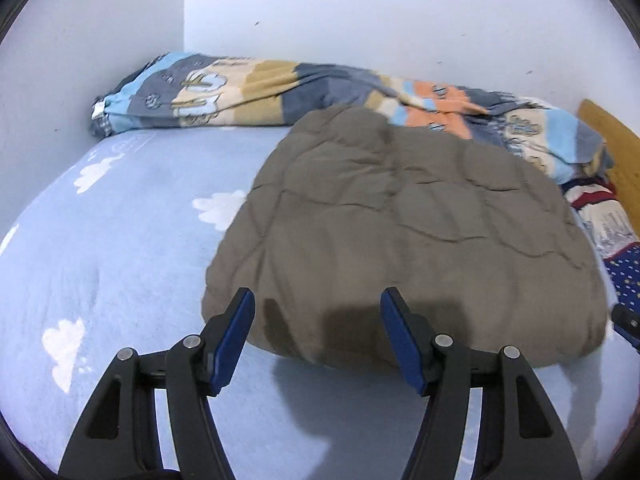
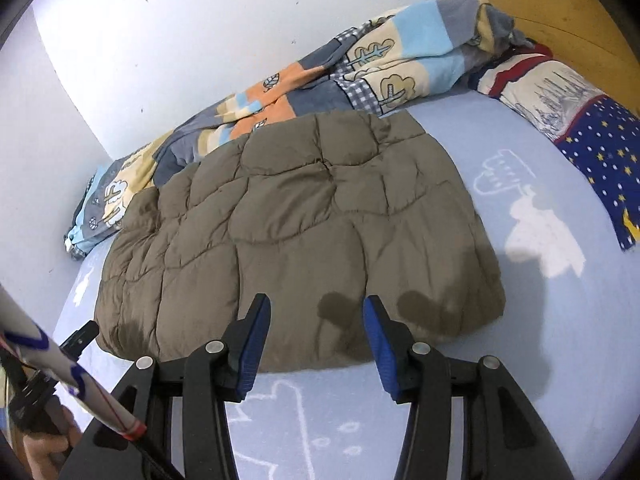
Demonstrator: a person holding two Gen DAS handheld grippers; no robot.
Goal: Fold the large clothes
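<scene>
Left gripper [image 1: 318,300]: jaws open, empty, above the bed [image 1: 120,248]. Right gripper [image 2: 316,308]: jaws open, empty. Brown quilted coat [image 2: 296,216] lies folded just beyond both jaws. Past it, a patterned blanket [image 1: 248,88] along the wall [image 1: 360,12].

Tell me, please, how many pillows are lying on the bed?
1: the star-patterned pillow lies at the head of the bed by the wooden headboard. Another may be hidden under the striped blanket.
</scene>
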